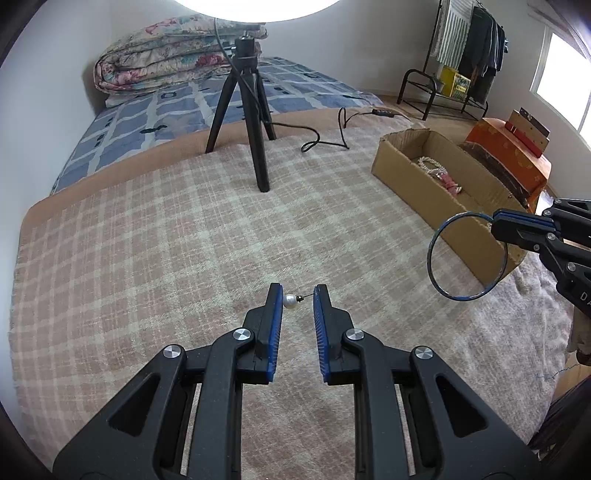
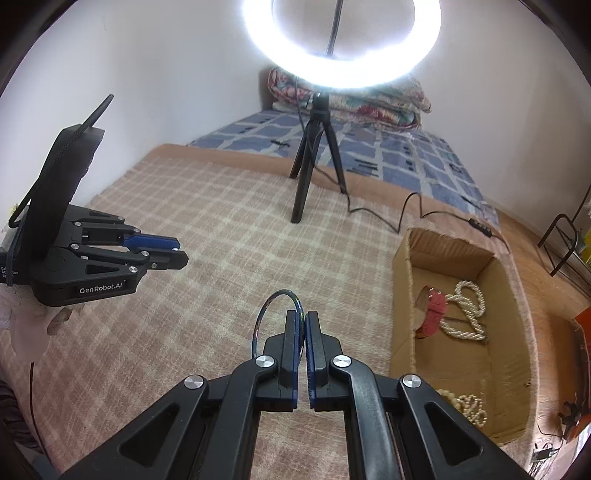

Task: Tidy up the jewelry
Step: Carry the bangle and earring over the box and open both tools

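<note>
Both views are bright and evenly lit. A ring light [image 2: 356,44] on a tripod [image 2: 317,155] burns out to pure white, flaring over the wall behind it, and in the left wrist view only its blown-out lower edge [image 1: 255,9] shows. Daylight also glares through a window [image 1: 565,81] at the right. Shadows on the plaid blanket [image 1: 147,258] are faint. Fisheye distortion curves the edges, the corners vignette to black, and focus is sharp throughout.

Left tongs [image 1: 298,295] part-open, right tongs [image 2: 302,318] clamped
</note>
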`<state>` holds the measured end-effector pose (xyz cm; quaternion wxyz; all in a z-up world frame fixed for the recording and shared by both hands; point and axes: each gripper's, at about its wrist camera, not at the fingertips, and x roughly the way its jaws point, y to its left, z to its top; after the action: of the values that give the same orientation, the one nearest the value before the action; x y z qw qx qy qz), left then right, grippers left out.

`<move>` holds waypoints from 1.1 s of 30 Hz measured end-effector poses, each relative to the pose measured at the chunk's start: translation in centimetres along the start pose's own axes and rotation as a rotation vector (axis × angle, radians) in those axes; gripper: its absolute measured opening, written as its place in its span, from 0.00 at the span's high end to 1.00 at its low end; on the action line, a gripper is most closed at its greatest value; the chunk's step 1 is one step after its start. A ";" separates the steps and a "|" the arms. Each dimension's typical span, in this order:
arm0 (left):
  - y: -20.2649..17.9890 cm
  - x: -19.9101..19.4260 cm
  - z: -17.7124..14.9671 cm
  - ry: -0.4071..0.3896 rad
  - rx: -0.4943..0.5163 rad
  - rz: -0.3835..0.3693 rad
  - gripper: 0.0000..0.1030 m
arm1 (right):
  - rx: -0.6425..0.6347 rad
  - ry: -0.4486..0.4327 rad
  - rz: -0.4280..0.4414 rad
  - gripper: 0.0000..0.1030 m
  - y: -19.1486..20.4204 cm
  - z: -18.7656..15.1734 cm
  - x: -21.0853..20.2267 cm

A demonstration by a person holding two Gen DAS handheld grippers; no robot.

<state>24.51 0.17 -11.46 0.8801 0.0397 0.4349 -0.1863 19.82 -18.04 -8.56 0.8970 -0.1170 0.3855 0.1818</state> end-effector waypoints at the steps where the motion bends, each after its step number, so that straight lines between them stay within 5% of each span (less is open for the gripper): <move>1: -0.4 -0.3 0.2 -0.008 -0.002 -0.009 0.85 | 0.007 -0.013 -0.004 0.99 -0.4 0.1 -0.6; 14: -9.0 -2.1 2.4 -0.066 0.027 -0.155 0.85 | 0.173 -0.114 -0.099 0.99 -9.5 0.0 -6.1; 33: -20.3 2.6 5.3 -0.066 0.087 -0.235 0.85 | 0.329 -0.131 -0.171 0.99 -19.1 -0.1 -4.7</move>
<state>22.53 -20.63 -8.31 0.8636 0.0207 0.3986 -0.3080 24.68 -36.47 -3.85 0.9393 0.0108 0.3397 0.0468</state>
